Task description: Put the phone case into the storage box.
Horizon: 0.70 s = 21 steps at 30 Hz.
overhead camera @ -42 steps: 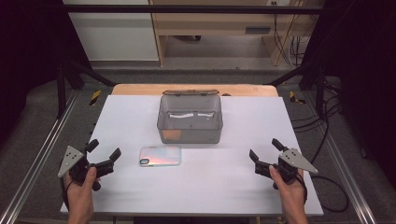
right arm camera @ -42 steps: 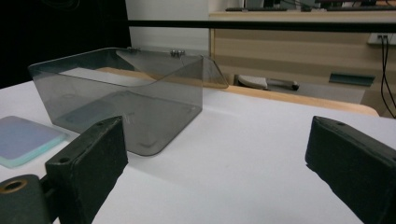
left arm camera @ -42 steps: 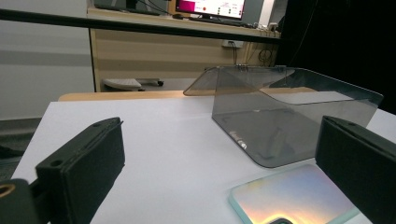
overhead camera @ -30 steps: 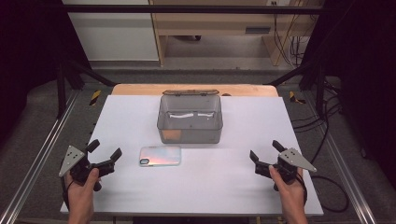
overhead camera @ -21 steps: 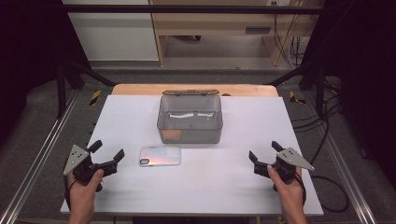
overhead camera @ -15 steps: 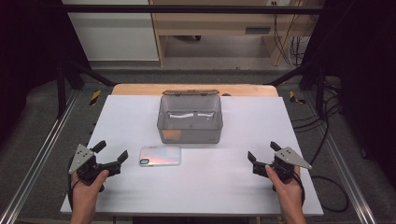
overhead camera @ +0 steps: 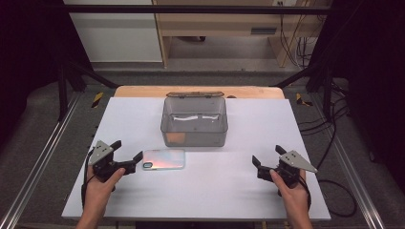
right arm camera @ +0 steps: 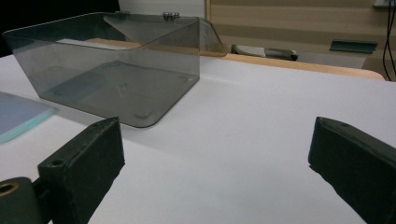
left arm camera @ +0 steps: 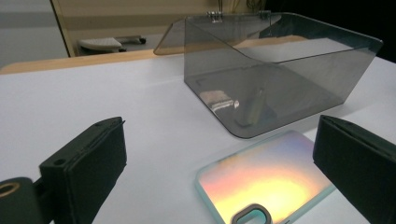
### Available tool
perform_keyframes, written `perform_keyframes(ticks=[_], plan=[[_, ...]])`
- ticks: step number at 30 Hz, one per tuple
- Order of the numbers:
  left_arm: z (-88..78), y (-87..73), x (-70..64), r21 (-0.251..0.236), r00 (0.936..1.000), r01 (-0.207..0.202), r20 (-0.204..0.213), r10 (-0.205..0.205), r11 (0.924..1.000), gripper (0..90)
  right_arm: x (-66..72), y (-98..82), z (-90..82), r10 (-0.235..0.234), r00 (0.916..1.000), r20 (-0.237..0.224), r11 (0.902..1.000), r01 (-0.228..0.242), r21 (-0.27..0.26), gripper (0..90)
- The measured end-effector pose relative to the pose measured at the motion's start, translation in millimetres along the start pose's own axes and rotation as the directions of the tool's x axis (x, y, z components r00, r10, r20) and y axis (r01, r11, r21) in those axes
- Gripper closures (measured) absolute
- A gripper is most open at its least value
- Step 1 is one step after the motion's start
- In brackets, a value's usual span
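At the near-left of the white counter (overhead camera: 239, 191), left tool (overhead camera: 128, 156) sits wide open, jaws either side of the end of the flat iridescent glass-backed phone (overhead camera: 164, 159), not yet touching. Phone lies flat, camera end toward the tool, just in front of the smoked clear plastic box (overhead camera: 194, 121) with its lid hinged back. Advice: keep jaws low, centre on the phone's short edges, close slowly; thin slick slab likely slips. Right tool (overhead camera: 266, 156) is open, idle, well apart.
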<state>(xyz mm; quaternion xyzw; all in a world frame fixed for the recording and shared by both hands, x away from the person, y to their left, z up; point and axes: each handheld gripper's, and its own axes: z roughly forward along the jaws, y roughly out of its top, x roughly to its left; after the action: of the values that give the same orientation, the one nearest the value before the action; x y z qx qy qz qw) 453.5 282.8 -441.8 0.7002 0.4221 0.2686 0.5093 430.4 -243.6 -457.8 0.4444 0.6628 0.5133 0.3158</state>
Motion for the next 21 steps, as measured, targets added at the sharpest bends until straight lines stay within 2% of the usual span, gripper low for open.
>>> perform_keyframes(ticks=[9,21], plan=[[25.2,4.1,-0.8,0.081,0.9987,-0.050,0.010,0.049,0.9954,3.1,0.8,0.7,0.0,0.002,1.0000,-0.001,1.0000,-0.002,-0.003,3.7],[37.2,6.8,-8.7,0.108,0.9971,-0.076,0.019,0.074,0.9913,3.1,0.7,0.8,-0.2,0.000,1.0000,0.002,1.0000,0.000,0.000,3.6]])
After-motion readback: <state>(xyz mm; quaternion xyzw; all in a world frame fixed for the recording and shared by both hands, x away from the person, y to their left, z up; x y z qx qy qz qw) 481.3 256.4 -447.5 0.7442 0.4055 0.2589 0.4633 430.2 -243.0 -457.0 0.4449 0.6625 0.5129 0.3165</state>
